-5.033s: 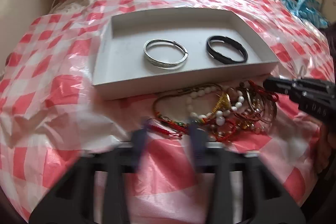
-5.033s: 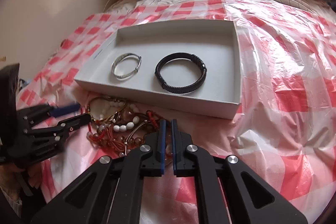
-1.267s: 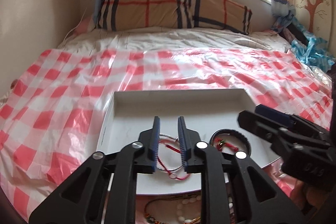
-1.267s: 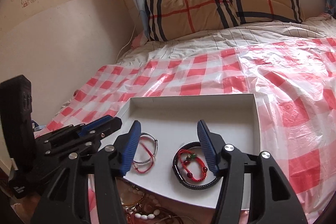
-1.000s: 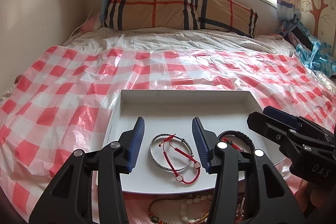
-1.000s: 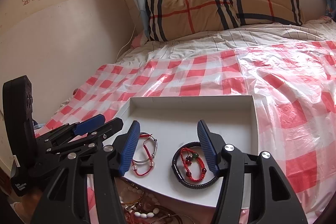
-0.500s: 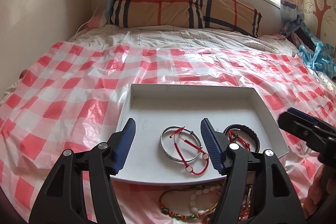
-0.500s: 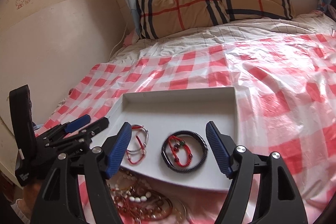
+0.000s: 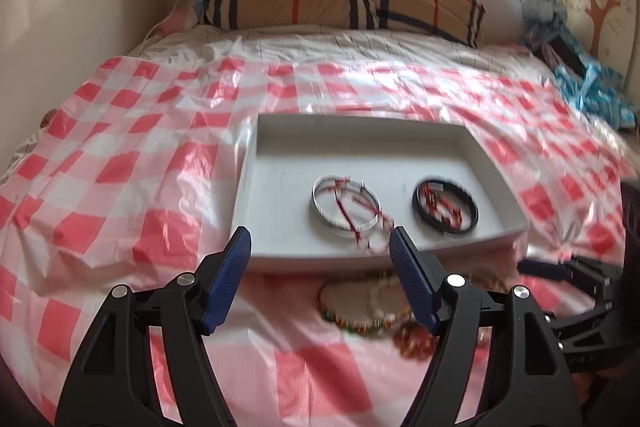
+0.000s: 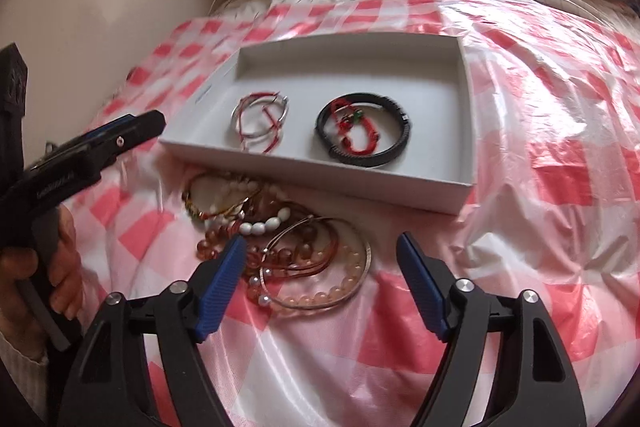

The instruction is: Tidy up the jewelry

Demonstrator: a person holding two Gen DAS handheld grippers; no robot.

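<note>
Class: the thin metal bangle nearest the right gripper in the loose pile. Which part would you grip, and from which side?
Probably the thin metal bangle at its near right arc, coming from above with one finger inside the ring and one outside. It lies flat on the checked cover, and that arc is bare, while beads crowd its left side.

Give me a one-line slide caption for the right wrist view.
Open right gripper above tangled bracelets beside a white tray holding two ringed pairs.
</note>
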